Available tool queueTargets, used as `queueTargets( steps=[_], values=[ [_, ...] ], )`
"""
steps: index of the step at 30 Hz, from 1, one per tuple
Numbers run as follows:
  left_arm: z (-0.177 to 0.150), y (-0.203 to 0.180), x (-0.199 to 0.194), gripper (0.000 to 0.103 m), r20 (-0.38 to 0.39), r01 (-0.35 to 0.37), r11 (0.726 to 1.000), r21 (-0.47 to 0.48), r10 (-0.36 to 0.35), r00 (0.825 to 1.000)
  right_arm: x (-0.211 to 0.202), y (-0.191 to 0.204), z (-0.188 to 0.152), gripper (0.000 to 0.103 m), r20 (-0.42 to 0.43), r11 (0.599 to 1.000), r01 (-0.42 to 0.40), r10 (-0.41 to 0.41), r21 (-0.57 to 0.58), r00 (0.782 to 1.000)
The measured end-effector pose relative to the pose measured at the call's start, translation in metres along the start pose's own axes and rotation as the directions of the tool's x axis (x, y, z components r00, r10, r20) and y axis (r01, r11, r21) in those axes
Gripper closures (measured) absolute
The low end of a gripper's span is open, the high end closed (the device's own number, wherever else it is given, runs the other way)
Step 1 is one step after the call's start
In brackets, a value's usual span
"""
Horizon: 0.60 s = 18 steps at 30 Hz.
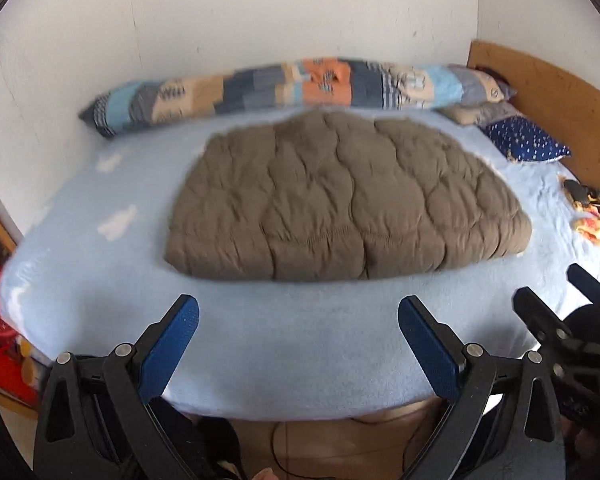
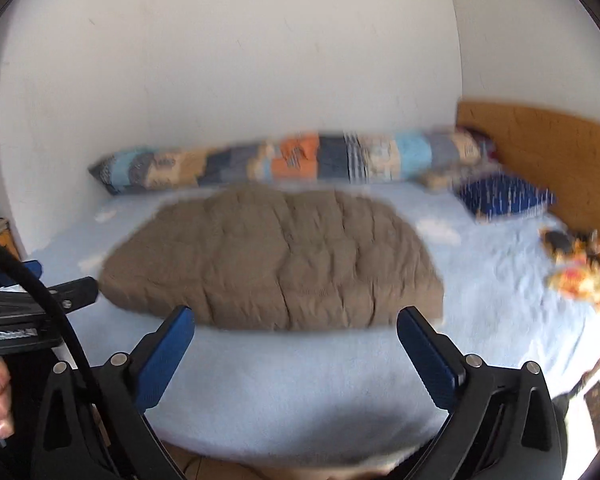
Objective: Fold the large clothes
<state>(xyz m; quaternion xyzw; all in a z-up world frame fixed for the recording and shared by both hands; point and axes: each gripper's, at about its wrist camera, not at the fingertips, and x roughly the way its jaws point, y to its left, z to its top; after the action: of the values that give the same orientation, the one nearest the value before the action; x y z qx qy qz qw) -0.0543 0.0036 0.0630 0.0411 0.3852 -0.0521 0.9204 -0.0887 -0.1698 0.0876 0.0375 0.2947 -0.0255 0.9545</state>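
Blue-padded left claw (image 1: 299, 316) and right claw (image 2: 295, 326), both agape, tilted toward brown quilt (image 1: 340, 200).

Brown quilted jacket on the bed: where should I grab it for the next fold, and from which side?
Probably the two near corners of the brown quilted jacket, one per gripper. Its straight near edge faces both open grippers across bare blue sheet, so come in low from the near side, left gripper left corner, right gripper right corner.
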Motion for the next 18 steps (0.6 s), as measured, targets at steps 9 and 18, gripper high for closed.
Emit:
queueTargets(
  steps=[9,18],
  values=[
    [0.0,0.015,0.052,0.003,-0.064,-0.016,0.998,-0.066,0.012,0.998,0.048,0.004,-0.001,0.0,-0.098,1.0,0.012,-0.014,-0.018,0.995],
    [-0.009,0.019,0.074,0.003,-0.123,-0.071,0.995,-0.068,0.063,0.99,0.059,0.02,-0.012,0.0,-0.116,0.997,-0.001,-0.009,-0.082,0.993]
  ],
)
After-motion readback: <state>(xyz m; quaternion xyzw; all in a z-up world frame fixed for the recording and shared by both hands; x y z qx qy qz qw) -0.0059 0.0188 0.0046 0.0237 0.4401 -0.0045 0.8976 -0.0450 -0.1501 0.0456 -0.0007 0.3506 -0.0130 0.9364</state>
